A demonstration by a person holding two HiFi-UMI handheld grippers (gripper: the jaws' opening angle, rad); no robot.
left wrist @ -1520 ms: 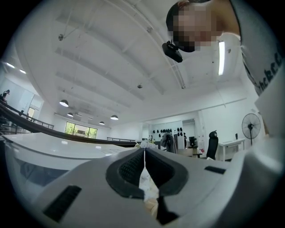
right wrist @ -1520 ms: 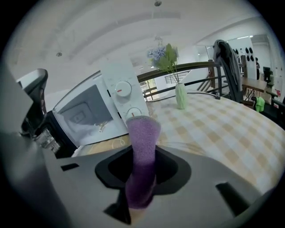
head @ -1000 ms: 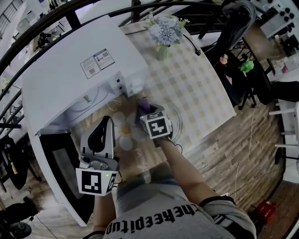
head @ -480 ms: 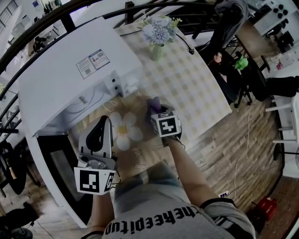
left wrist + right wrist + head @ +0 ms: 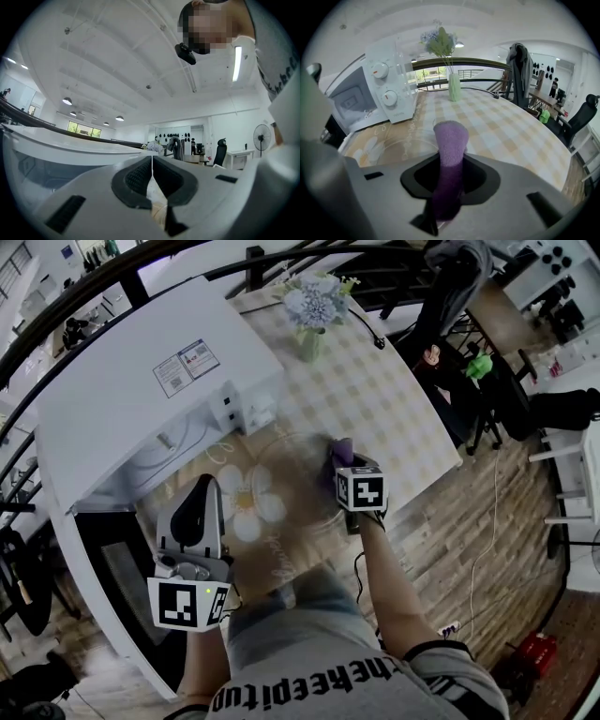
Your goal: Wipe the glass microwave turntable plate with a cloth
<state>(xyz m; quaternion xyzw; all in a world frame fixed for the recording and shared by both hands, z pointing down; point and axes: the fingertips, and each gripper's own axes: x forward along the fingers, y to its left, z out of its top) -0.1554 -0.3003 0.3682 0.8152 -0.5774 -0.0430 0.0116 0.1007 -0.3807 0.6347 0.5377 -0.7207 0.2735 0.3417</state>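
**Cloth at the glass plate**

By the microwave [image 5: 141, 381], the glass plate [image 5: 292, 482] lies flat on the surface [image 5: 394, 399]: likely slick, brittle, best steadied by its rim. My right tool [image 5: 340, 463] pinches a soft purple cloth [image 5: 451, 140] over its right edge; my left tool [image 5: 151, 165] is pressed together, empty.

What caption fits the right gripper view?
Right gripper, shut on a purple cloth, at the glass turntable plate; microwave behind.

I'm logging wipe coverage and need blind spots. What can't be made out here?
Wiping contact: the tip of the purple cloth hides it in the right gripper view; the right gripper covers it in the head view.
Smears on the glass plate: too faint, head view.
Print on the microwave sticker: too small, head view.
Plate, left gripper view: behind the shut left gripper.
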